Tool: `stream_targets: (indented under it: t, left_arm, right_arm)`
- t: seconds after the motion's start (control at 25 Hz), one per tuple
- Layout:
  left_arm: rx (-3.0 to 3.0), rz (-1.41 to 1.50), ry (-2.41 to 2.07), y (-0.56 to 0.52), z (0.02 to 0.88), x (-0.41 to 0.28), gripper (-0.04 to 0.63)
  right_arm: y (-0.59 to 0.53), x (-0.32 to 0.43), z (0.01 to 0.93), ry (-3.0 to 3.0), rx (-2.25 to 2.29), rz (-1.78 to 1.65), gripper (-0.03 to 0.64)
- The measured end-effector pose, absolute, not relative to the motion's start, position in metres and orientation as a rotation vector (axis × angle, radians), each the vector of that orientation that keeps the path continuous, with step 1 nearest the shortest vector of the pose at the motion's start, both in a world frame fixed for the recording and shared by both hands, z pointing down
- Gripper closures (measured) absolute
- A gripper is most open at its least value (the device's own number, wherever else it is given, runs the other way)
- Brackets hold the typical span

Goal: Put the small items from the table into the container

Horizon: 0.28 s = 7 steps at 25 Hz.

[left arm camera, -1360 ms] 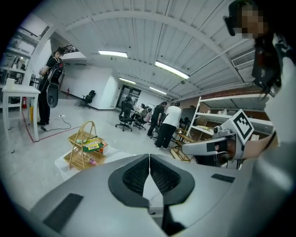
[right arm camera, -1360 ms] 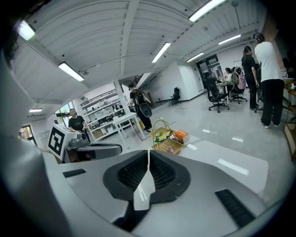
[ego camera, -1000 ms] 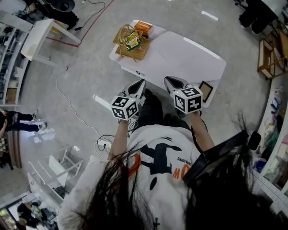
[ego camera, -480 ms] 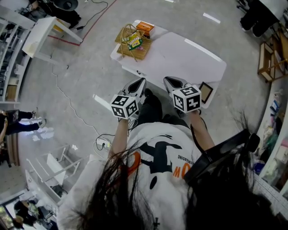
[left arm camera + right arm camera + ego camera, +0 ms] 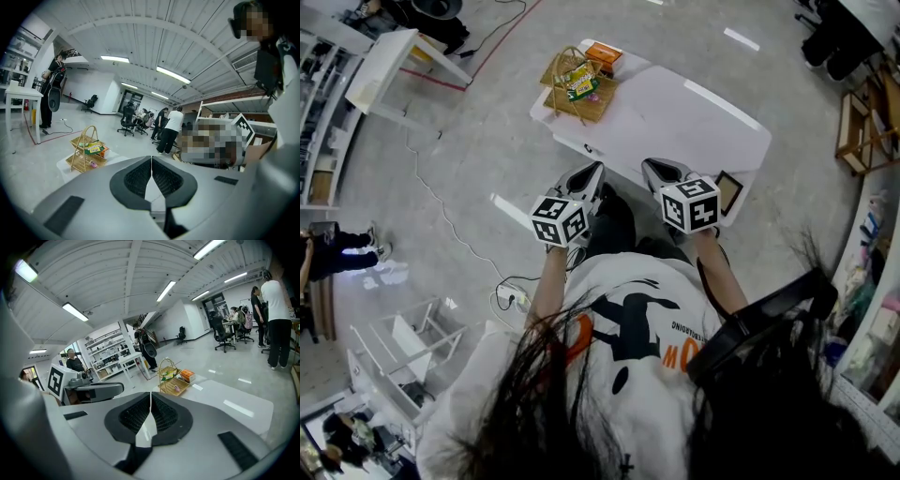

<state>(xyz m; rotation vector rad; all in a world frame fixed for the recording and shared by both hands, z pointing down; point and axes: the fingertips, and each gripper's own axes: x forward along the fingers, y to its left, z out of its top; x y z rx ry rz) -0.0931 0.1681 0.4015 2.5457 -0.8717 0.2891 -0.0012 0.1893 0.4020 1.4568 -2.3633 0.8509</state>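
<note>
No change: grippers idle, task looks done.
Jaws pressed together, empty, on left gripper and right gripper; filled basket at 11 o'clock on table.

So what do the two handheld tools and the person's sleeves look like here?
The left tool and right tool both have smooth light-grey shells tapering to black, textured pads. Each carries a white cube printed with black square markers. The person wears a white short-sleeved T-shirt with a black and orange print.
</note>
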Motion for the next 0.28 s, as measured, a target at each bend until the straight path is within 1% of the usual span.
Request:
stream_targets:
  t: [0.28]
  left_arm:
    - [2.539,0.275,-0.885,0.1655,0.4017,-0.0964,0.589]
  right_arm:
    - [0.1878,-0.0036,0.4044,-2.357,1.437,0.840,0.594]
